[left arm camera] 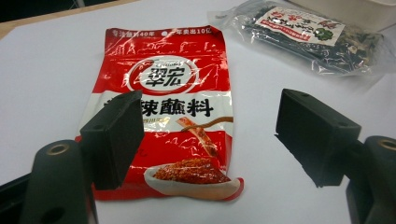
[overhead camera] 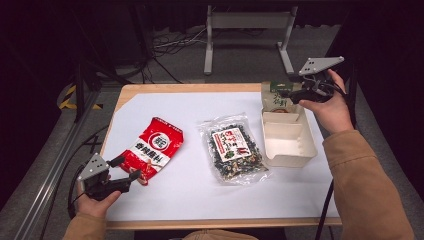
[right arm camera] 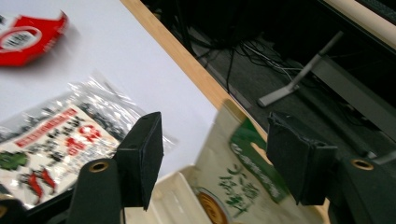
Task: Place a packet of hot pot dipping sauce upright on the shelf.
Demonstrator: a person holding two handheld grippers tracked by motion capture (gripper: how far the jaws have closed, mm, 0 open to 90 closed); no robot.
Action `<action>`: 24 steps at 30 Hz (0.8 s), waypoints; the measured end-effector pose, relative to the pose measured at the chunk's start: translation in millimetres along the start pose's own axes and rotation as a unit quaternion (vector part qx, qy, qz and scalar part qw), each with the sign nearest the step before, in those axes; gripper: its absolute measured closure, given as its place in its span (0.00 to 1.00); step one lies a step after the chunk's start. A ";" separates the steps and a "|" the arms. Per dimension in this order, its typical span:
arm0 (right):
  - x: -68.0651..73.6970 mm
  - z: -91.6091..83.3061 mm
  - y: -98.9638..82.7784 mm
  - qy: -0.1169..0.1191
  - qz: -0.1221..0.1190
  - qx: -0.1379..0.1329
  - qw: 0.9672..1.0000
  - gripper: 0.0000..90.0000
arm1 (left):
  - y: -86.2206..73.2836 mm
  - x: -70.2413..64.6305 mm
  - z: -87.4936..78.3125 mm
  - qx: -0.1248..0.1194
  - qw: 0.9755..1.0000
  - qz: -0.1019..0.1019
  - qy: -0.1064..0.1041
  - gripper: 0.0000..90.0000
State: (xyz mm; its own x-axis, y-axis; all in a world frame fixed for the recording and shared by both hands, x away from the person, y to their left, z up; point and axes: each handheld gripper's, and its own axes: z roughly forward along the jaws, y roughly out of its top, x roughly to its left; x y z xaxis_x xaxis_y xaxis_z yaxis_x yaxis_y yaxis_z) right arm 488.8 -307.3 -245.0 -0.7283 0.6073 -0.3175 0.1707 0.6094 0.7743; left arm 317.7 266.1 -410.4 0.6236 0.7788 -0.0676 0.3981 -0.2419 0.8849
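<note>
From high up, three packets sit on the white worktop (overhead camera: 175, 197). The left tongs (overhead camera: 126, 168) are wide apart and hold nothing, right at the near end of the red packet (overhead camera: 153, 148), one jaw over its edge. The packet lies flat – its long side slants from near-left to far-right, top end pointing away. The right tongs (overhead camera: 285, 93) hang above the green and cream pouch (overhead camera: 274, 98), which leans in the far end of the white tray (overhead camera: 289, 152). The clear packet (overhead camera: 233, 148) lies between.

In the left gripper view, the red packet (left arm camera: 176, 121) runs straight away from the jaws, its picture of a spoon nearest. One jaw is over its left edge, the other over bare worktop.

In the right gripper view, the right tongs (right arm camera: 215, 154) are wide, nothing pinched; the pouch (right arm camera: 233, 184) sits below.

I think the pouch is now in the tray, and the red packet is next – the left tongs must slide on and squeeze its near end
</note>
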 end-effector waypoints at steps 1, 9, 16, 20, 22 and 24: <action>0.0 0.0 0.0 0.000 0.000 0.000 1.000 0.40 | 0.0 0.0 0.0 0.000 1.000 0.000 0.000 0.27; 34.3 -11.6 9.5 0.048 0.038 -0.035 0.998 0.39 | 1.7 -0.6 3.7 0.000 1.000 0.001 -0.007 0.27; 53.2 -13.6 12.9 0.076 0.061 -0.026 0.995 0.38 | 1.9 0.0 2.6 0.003 1.000 0.001 -0.004 0.27; 64.8 -14.9 14.0 0.091 0.078 -0.021 0.992 0.39 | 1.8 -0.2 2.7 0.002 1.000 -0.002 -0.003 0.27; 70.4 -14.9 13.1 0.099 0.083 -0.019 0.991 0.41 | 1.8 0.3 3.0 0.005 1.000 -0.001 -0.001 0.27; 76.3 -15.0 11.7 0.106 0.085 -0.019 0.991 0.42 | 2.1 0.8 3.1 0.006 1.000 -0.003 -0.001 0.27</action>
State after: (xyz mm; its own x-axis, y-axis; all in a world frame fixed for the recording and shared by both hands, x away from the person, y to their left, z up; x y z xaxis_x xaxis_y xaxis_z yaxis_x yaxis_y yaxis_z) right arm 425.3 -261.5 -251.9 -0.8155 0.5755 -0.0618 0.2798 0.4854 0.8283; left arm 321.1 264.5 -410.0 0.6222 0.7795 -0.0726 0.4097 -0.2453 0.8786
